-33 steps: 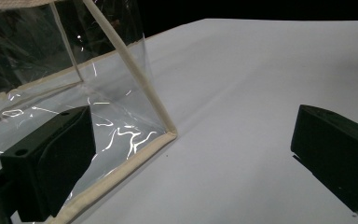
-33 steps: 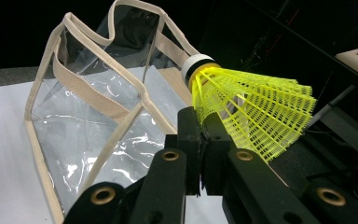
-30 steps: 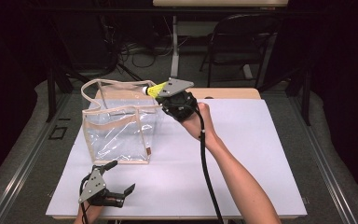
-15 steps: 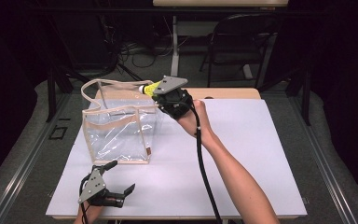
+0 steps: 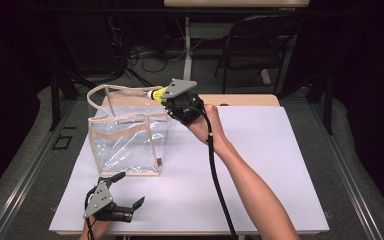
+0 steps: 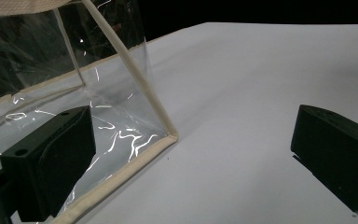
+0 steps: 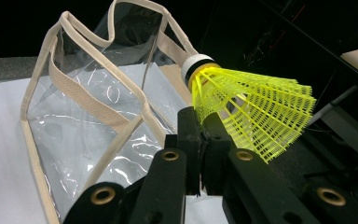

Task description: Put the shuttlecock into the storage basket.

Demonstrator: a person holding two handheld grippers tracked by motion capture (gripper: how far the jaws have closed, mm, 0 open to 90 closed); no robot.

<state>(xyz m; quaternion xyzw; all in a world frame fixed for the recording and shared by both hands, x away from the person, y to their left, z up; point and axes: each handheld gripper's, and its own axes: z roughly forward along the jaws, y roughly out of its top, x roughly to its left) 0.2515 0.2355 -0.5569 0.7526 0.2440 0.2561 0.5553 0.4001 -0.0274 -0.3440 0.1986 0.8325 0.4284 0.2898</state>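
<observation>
Left tongs [image 5: 125,192] rest released on the near-left bench [image 5: 280,165], just short of the clear bag [image 5: 130,140]. Right tongs [image 5: 161,96], clenched on the yellow shuttlecock [image 7: 242,107], hover at the bag's far-right rim; its mouth lies just left and below, cork pointing that way.

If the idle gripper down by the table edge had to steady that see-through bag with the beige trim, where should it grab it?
Probably the clear plastic bag is best taken by its beige-bound upright corner edge, approached from the near side, where the left gripper rests with jaws open. The binding is stiff and narrow; the clear panels look thin and slippery. The right gripper holds the yellow mesh shuttlecock over the bag's top.
</observation>
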